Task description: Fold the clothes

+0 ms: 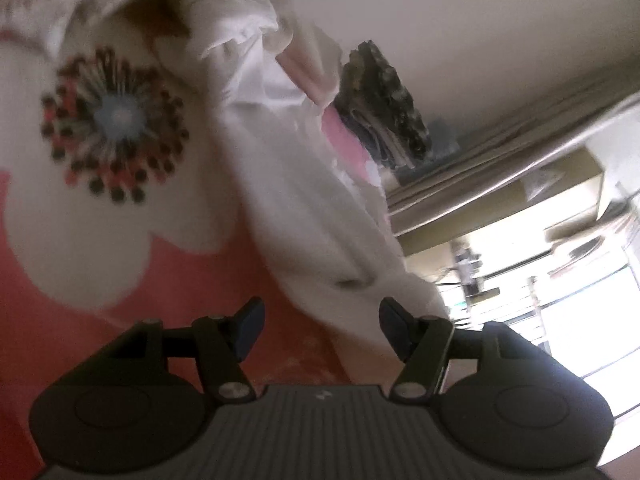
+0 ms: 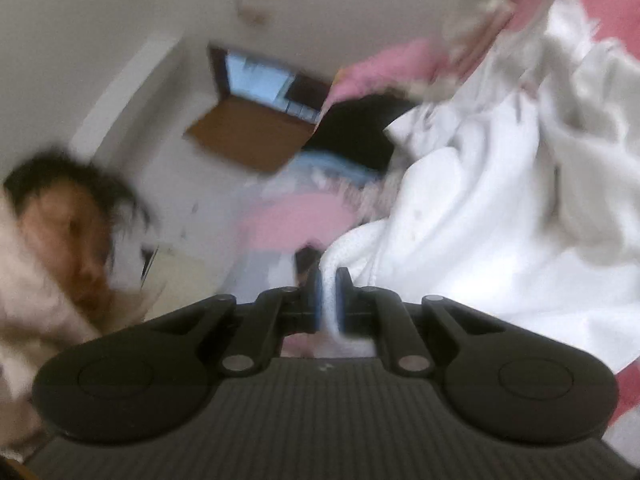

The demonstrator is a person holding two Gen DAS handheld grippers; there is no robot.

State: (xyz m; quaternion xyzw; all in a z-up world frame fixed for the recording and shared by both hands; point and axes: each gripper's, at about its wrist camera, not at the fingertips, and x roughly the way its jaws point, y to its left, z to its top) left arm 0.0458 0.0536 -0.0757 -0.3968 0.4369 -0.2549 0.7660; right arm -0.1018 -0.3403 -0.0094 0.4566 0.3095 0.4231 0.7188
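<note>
White garment (image 2: 460, 216): edge pinched between right gripper (image 2: 329, 280) fingers. Left gripper (image 1: 322, 312): fingers wide, empty, over pink flowered bedspread (image 1: 100, 340), beside garment.

Both grippers are the same chunky matte-black build: the left gripper (image 1: 322, 322) and right gripper (image 2: 329, 288) each have a ribbed grey-black body, two round pods out at the sides, and silver screws at the linkage pivots. Fingers (image 1: 250, 330) end in blue pads. The person (image 2: 36, 280) beside the right tool wears something pale and fuzzy.
</note>
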